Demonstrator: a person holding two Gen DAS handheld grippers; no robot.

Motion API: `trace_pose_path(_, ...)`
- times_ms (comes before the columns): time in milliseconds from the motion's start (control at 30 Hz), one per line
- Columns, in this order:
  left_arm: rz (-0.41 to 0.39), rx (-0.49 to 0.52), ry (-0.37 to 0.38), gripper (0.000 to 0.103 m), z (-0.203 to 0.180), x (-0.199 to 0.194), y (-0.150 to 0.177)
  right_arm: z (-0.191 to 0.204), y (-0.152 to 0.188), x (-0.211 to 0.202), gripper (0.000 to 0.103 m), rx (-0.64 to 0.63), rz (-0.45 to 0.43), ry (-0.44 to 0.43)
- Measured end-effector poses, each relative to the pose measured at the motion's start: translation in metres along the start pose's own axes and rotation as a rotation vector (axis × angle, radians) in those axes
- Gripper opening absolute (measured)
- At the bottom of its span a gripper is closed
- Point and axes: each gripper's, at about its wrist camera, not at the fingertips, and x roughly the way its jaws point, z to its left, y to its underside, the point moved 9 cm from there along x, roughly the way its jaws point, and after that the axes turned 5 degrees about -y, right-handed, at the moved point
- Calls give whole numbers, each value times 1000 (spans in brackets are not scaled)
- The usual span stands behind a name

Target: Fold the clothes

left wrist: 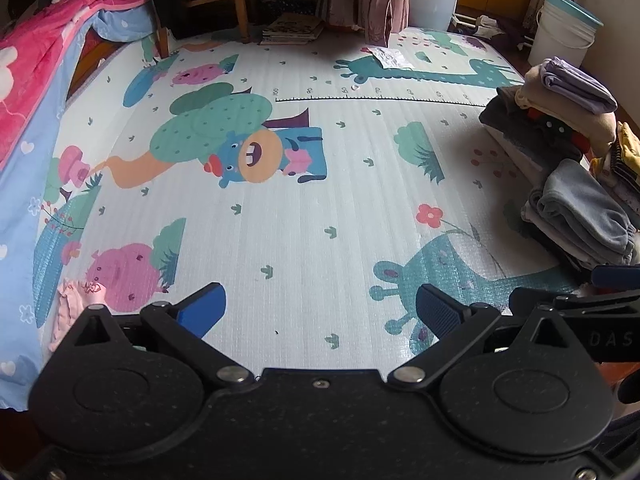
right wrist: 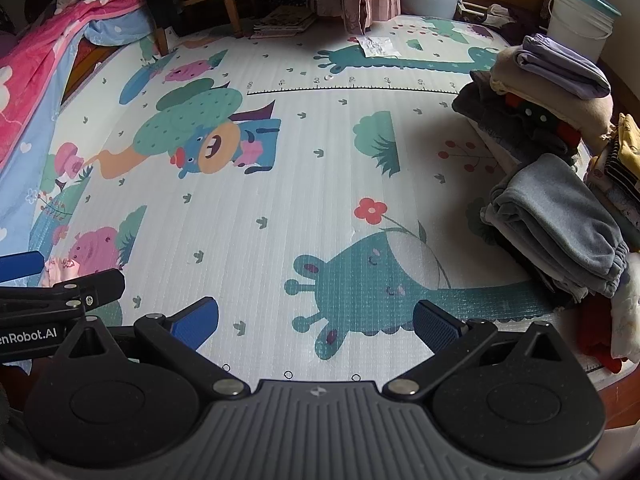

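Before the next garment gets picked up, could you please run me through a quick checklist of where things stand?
1. Left tool open with nothing in it: ok.
2. Right tool open with nothing in it: ok.
3. Middle of the play mat free for spreading a garment: ok.
4. Folded piles at the mat's right edge, out of the working space: ok.
5. Next garment within reach: cannot tell; only a small pink cloth shows at the left edge beside the bedding, and how it lies is unclear.
6. Paper at the far end, away from the fold area: ok.
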Motion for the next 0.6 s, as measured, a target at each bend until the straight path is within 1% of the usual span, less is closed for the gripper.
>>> trace_pose_path(167, 16, -15, 21, 102, 0, 4, 2, 1, 1, -1, 103, -4, -3, 7)
trace_pose_path(400, 16, -14, 14, 102, 0, 5, -4, 1, 0, -1, 103, -10, 1, 17)
trace_pose_path(600, 14, -15, 11, 102, 1, 4, -1, 0, -1, 3, 103, -7, 2, 9)
